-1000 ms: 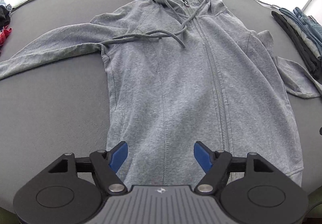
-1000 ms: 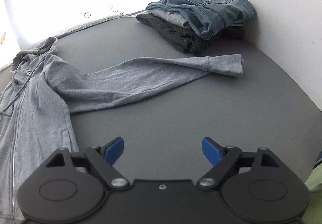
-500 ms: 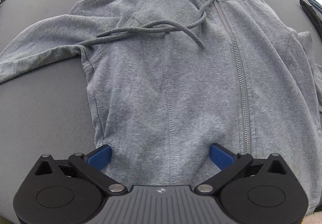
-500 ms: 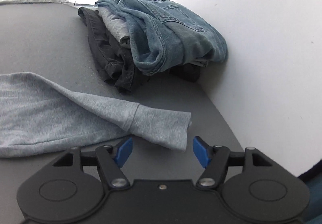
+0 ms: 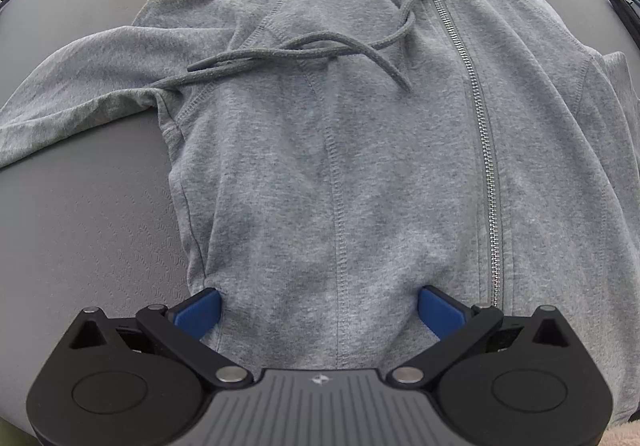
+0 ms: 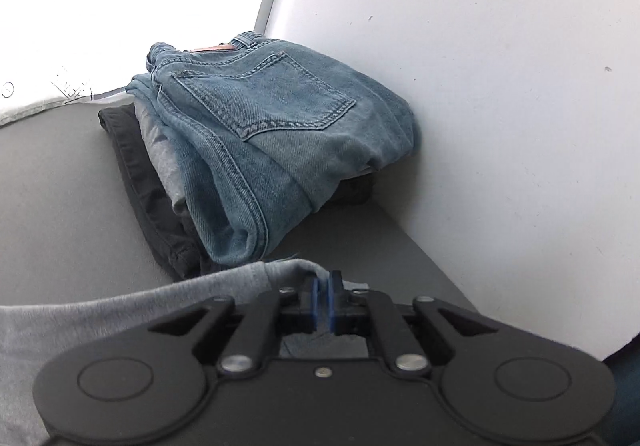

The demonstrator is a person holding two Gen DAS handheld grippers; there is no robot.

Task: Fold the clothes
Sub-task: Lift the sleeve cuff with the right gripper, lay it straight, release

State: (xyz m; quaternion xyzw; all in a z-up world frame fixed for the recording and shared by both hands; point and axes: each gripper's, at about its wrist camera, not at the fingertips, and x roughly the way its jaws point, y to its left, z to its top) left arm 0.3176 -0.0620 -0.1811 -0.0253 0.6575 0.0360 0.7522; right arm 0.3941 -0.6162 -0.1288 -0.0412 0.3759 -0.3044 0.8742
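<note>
Left wrist view: the left claw point(image 5: 320, 308) points straight down, spread wide over the grey hoodie point(image 5: 360, 165) lying flat on the bench point(image 5: 88, 230). The right claw point(image 6: 323, 296) — angled downward — pinches the sleeve cuff point(image 6: 288, 272), apparently. No legible writing.

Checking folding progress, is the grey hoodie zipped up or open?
Zipped: the hoodie lies spread flat, its zipper teeth meshed down the front.
</note>
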